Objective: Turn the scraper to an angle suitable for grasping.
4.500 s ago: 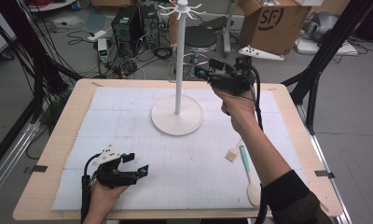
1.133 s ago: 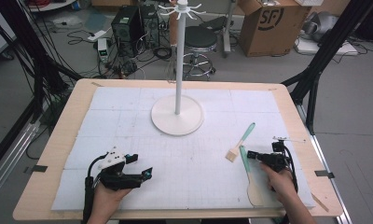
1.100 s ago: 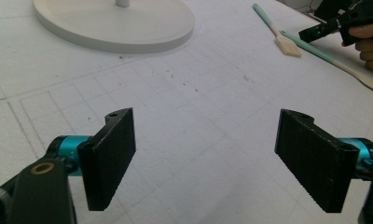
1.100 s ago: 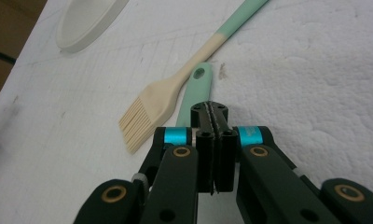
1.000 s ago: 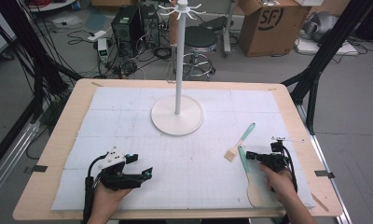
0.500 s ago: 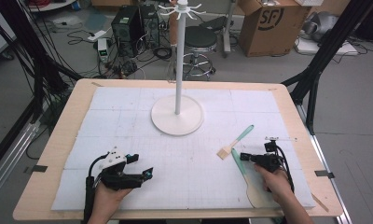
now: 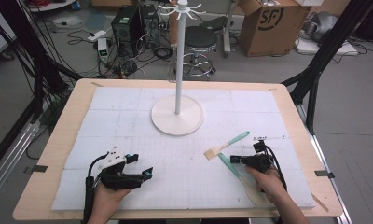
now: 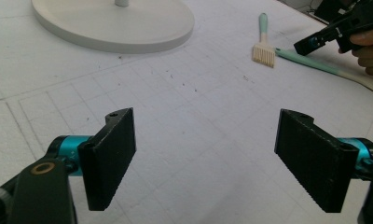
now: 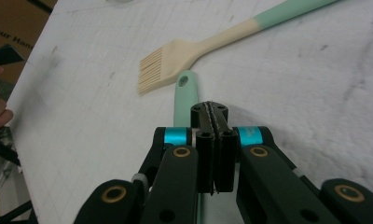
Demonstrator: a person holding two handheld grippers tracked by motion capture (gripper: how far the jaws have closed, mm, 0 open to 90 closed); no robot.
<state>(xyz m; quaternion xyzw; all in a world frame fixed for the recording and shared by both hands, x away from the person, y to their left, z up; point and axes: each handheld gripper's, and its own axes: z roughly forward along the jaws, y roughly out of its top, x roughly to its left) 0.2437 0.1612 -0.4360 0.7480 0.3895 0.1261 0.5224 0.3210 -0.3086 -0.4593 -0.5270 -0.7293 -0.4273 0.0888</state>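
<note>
Right gripper view showed my right tongs (image 9: pixel 211 140) pressed together, empty, above the mint-handled spatula (image 9: pixel 187 100) lying flat on the surface (image 9: pixel 315 84) beside the pastry brush (image 9: pixel 184 53); light, stiff, probably slick, best pinched mid-handle; left tongs (image 8: pixel 212 158) stood apart.

Near the table's front edge, the person's left hand (image 7: pixel 105 198) holds the black two-jaw left gripper (image 7: pixel 145 173) low with jaws spread wide apart and nothing between them, while toward the front right corner the right hand (image 7: pixel 271 184) holds the black right gripper (image 7: pixel 234 160) with jaws pressed together.
</note>
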